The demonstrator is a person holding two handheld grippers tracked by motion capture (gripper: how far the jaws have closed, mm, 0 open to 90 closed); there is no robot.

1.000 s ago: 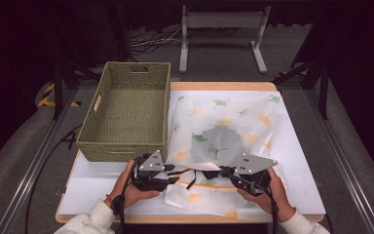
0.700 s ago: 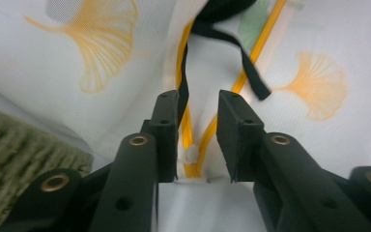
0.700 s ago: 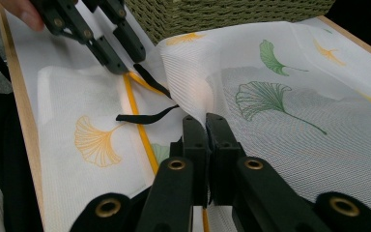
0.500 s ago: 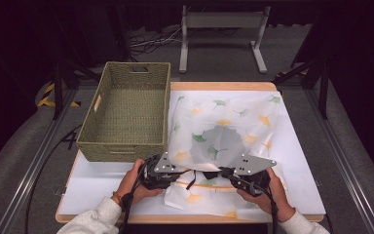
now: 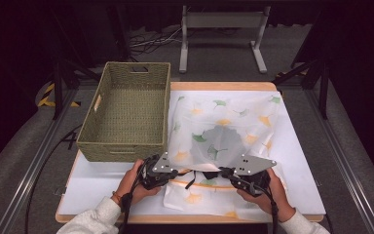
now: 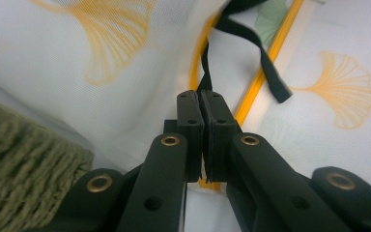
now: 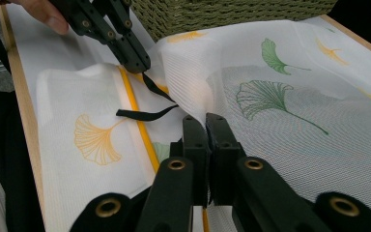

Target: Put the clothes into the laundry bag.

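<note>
The left tongs [image 6: 202,104] have just closed on the mesh bag's [image 5: 224,131] black strap [image 6: 244,41], while the right tongs [image 7: 206,126] grip its mesh, so lifting can follow.

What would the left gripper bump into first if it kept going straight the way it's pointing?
Probably the white mesh bag. The left gripper, shut on the bag's black strap, points along the bag, and that cloth lies right ahead, though depth is hard to judge.

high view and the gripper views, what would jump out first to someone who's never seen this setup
The white mesh bag printed with yellow and green ginkgo leaves, spread over the white table top, draws the eye first. At its near edge the left gripper has just closed on the bag's black strap, and the right gripper pinches the mesh. A green woven basket stands empty at the left.
</note>
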